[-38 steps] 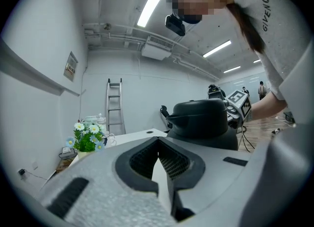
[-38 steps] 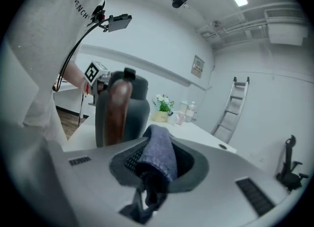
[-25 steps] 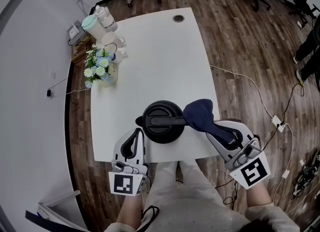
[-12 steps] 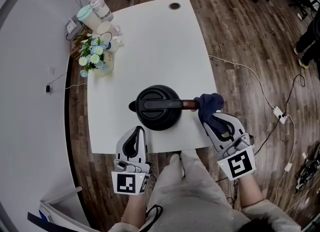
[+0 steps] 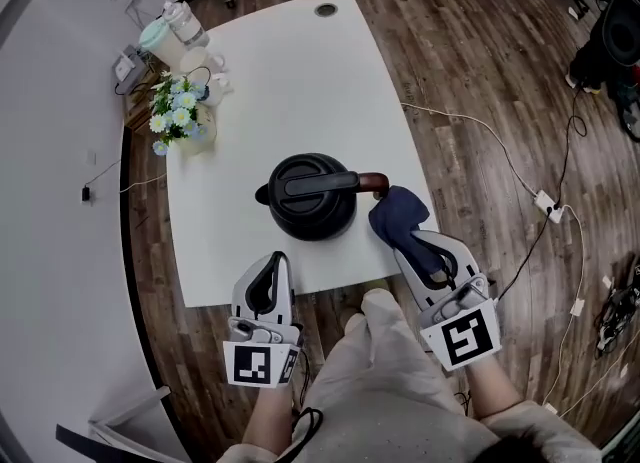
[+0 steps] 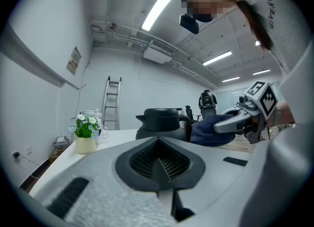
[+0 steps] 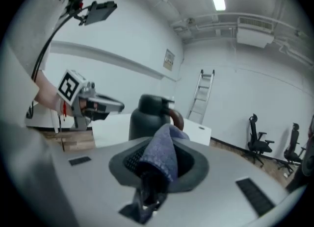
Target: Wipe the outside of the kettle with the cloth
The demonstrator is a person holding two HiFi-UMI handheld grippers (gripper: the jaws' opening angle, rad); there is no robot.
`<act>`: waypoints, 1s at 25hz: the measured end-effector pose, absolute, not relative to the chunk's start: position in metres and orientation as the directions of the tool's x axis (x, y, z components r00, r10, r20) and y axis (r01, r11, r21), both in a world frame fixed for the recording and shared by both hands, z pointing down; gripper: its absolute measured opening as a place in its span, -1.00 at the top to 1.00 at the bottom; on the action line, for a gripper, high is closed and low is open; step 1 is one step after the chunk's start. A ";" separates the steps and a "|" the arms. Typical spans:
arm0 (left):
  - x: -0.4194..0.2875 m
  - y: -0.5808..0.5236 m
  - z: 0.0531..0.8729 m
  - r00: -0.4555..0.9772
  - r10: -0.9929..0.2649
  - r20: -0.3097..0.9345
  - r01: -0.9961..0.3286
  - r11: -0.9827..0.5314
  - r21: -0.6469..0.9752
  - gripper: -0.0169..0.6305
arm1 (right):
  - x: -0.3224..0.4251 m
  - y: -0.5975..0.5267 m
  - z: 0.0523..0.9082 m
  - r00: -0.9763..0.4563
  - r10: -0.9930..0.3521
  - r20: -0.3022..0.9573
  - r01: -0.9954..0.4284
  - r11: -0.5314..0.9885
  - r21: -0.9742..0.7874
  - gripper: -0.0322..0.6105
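Note:
A black kettle (image 5: 310, 194) stands on the white table (image 5: 300, 81) near its front edge, its brown-tipped handle (image 5: 372, 183) pointing right. My right gripper (image 5: 402, 238) is shut on a dark blue cloth (image 5: 398, 219), held just right of the kettle and below the handle tip; I cannot tell if cloth and kettle touch. In the right gripper view the cloth (image 7: 162, 155) bunches out of the jaws in front of the kettle (image 7: 147, 118). My left gripper (image 5: 272, 271) is shut and holds nothing, at the front edge left of the kettle (image 6: 162, 123).
A vase of flowers (image 5: 178, 121) and a jar with cups (image 5: 170, 33) stand at the table's far left corner. A cable hole (image 5: 326, 10) marks the far edge. Cables and a power strip (image 5: 547, 204) lie on the wooden floor to the right.
The right gripper with the cloth has drawn back from over the kettle's handle to its near right side. The left gripper stays shut, now a little farther from the kettle.

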State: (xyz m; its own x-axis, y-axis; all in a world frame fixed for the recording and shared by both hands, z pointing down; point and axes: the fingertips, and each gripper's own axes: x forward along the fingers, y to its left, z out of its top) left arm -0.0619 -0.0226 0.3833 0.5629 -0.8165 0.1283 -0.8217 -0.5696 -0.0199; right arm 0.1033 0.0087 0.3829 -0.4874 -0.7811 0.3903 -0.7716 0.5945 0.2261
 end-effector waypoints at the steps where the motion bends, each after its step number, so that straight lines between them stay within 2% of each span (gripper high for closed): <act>1: -0.063 -0.021 0.382 0.567 -0.814 0.127 -0.819 -0.573 -0.017 0.92 | 0.097 0.011 0.365 -0.506 -0.798 0.329 -0.781 0.585 0.218 0.69; 4: -0.061 -0.018 0.377 0.580 -0.807 0.113 -0.810 -0.586 -0.018 0.92 | 0.078 0.014 0.316 -0.555 -0.824 0.113 -0.793 0.565 0.226 0.69; 6: -0.057 -0.017 0.376 0.595 -0.796 0.107 -0.799 -0.601 -0.027 0.92 | 0.062 0.010 0.310 -0.590 -0.806 0.044 -0.779 0.582 0.233 0.69; 11: -0.049 -0.009 0.385 0.627 -0.769 0.126 -0.770 -0.636 -0.050 0.92 | 0.050 -0.011 0.388 -0.560 -0.783 0.272 -0.769 0.613 0.181 0.69; 18: -0.038 0.000 0.415 0.641 -0.749 0.167 -0.757 -0.653 -0.028 0.92 | 0.055 -0.010 0.444 -0.539 -0.761 0.360 -0.797 0.600 0.075 0.69; 23: -0.032 0.007 0.425 0.653 -0.739 0.166 -0.747 -0.664 -0.013 0.92 | 0.052 0.000 0.492 -0.506 -0.684 0.524 -0.771 0.631 0.079 0.69; 25: -0.032 0.010 0.420 0.650 -0.742 0.165 -0.751 -0.660 -0.012 0.92 | 0.051 0.009 0.491 -0.480 -0.665 0.571 -0.745 0.653 0.135 0.69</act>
